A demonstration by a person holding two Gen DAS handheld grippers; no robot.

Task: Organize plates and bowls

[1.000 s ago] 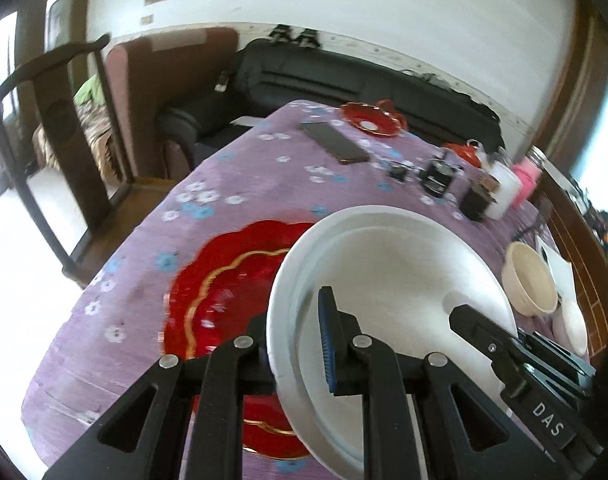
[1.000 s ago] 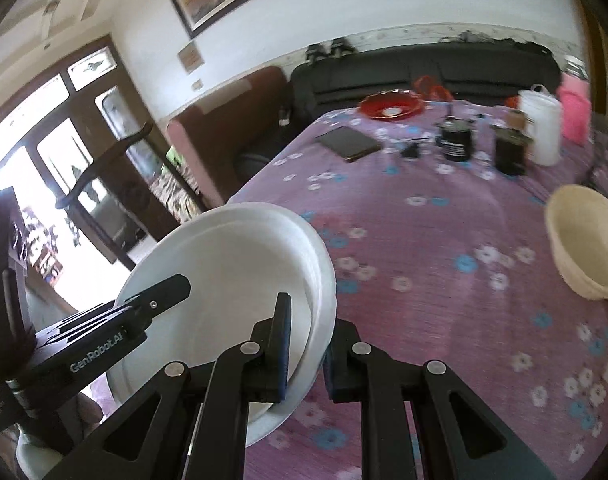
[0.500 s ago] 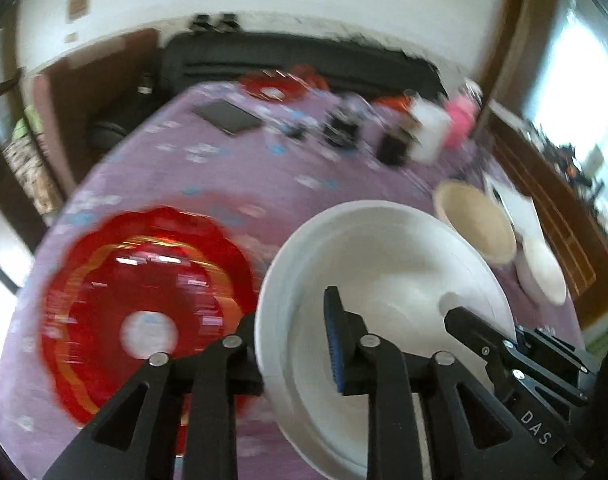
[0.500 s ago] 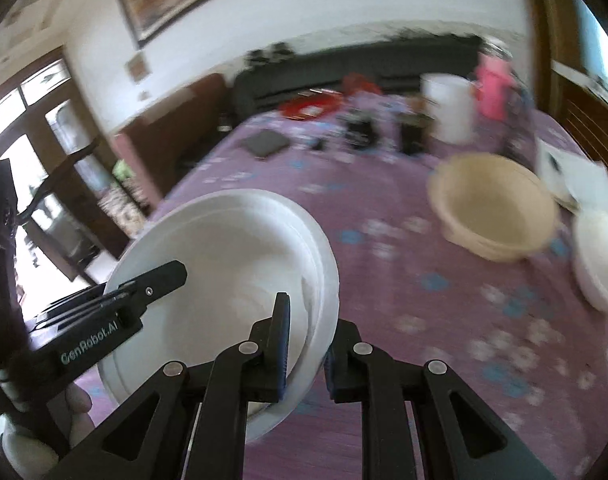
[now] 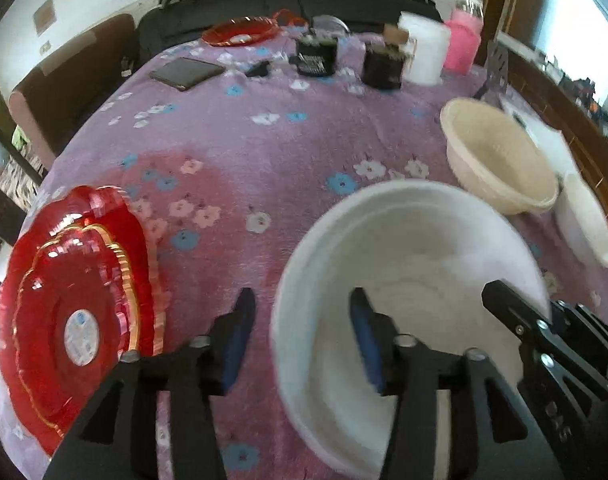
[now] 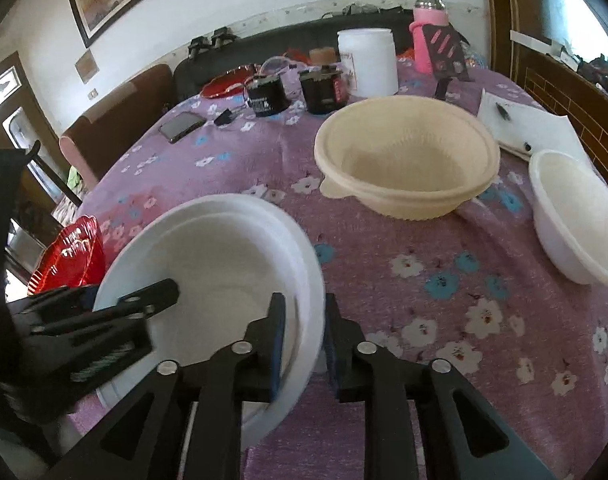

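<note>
A white deep plate (image 5: 415, 264) (image 6: 208, 264) lies low over the purple flowered tablecloth (image 5: 264, 140), to the right of a red scalloped plate (image 5: 76, 304) (image 6: 72, 256). My left gripper (image 5: 302, 332) straddles the white plate's left rim. Its jaws are opening, and the outer pad stands clear of the rim. My right gripper (image 6: 304, 336) straddles the opposite rim with its jaws opening and the rim still between the pads. A beige bowl (image 6: 407, 160) and a white bowl (image 6: 575, 208) sit to the right.
At the table's far end stand a phone (image 5: 186, 73), two black jars (image 6: 323, 88), a white canister (image 6: 367, 62), a pink bottle (image 6: 427, 28) and a small red dish (image 5: 240, 32). White paper (image 6: 531, 120) lies at the right edge. A black sofa stands behind the table.
Both grippers carried the white plate rightward off the red plate and lower toward the cloth. The left jaws have spread away from the rim, and the right jaws have widened slightly.
</note>
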